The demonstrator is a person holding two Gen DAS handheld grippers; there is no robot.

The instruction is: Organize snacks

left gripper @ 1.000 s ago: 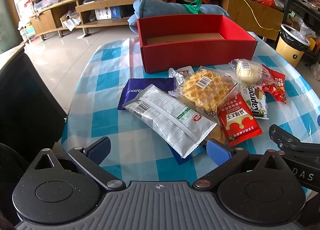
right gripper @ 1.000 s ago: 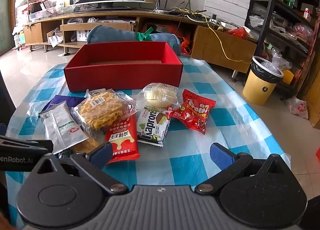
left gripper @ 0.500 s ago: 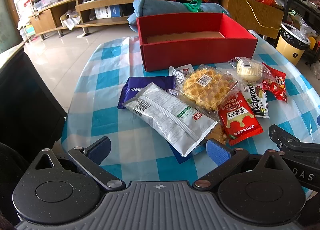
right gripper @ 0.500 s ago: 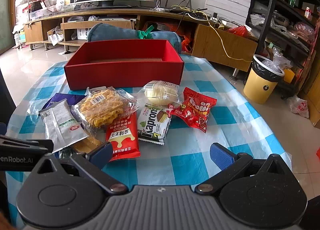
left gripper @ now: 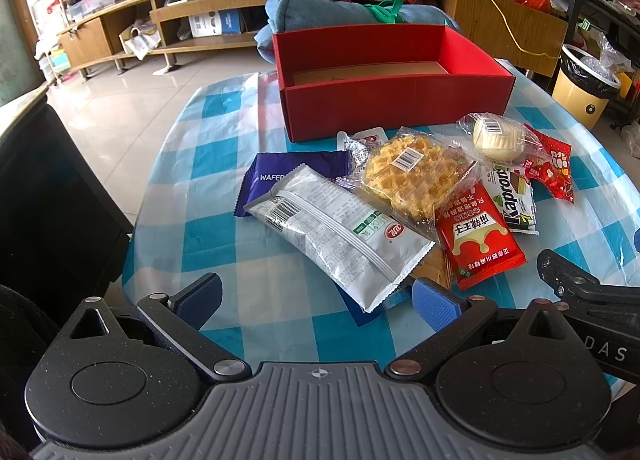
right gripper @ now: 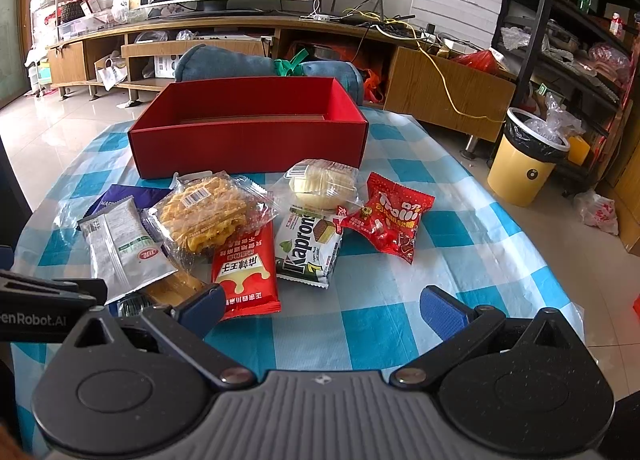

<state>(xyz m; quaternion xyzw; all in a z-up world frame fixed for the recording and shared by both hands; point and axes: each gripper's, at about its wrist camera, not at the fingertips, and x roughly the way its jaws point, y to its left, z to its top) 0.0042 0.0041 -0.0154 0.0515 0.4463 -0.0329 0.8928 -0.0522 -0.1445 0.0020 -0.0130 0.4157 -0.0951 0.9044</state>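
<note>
From the left wrist view, the left gripper (left gripper: pixel 316 296) hangs low over the near edge of a table under a blue-and-white checked cloth (left gripper: pixel 224 164), its jaws spread wide with nothing between them. Just beyond its tips lies a silver foil packet (left gripper: pixel 340 236), overlapping a purple wafer packet (left gripper: pixel 280 172); a wrapped waffle (left gripper: pixel 412 176) sits beside it, then a red sachet with Chinese lettering (left gripper: pixel 480 244), a Kaprons wafer pack (left gripper: pixel 512 200), a wrapped pale bun (left gripper: pixel 498 138) and a red candy bag (left gripper: pixel 554 168). Behind the snacks stands an open red box (left gripper: pixel 400 108) — nothing visible inside. From the right wrist view, the right gripper (right gripper: pixel 322 306) also has its jaws spread and bare, hovering near the red sachet (right gripper: pixel 244 272) and Kaprons pack (right gripper: pixel 310 248). The candy bag (right gripper: pixel 388 216) lies a little apart, the red box (right gripper: pixel 248 148) farther back — a yellow bin (right gripper: pixel 524 164) stands on the floor beyond.
</note>
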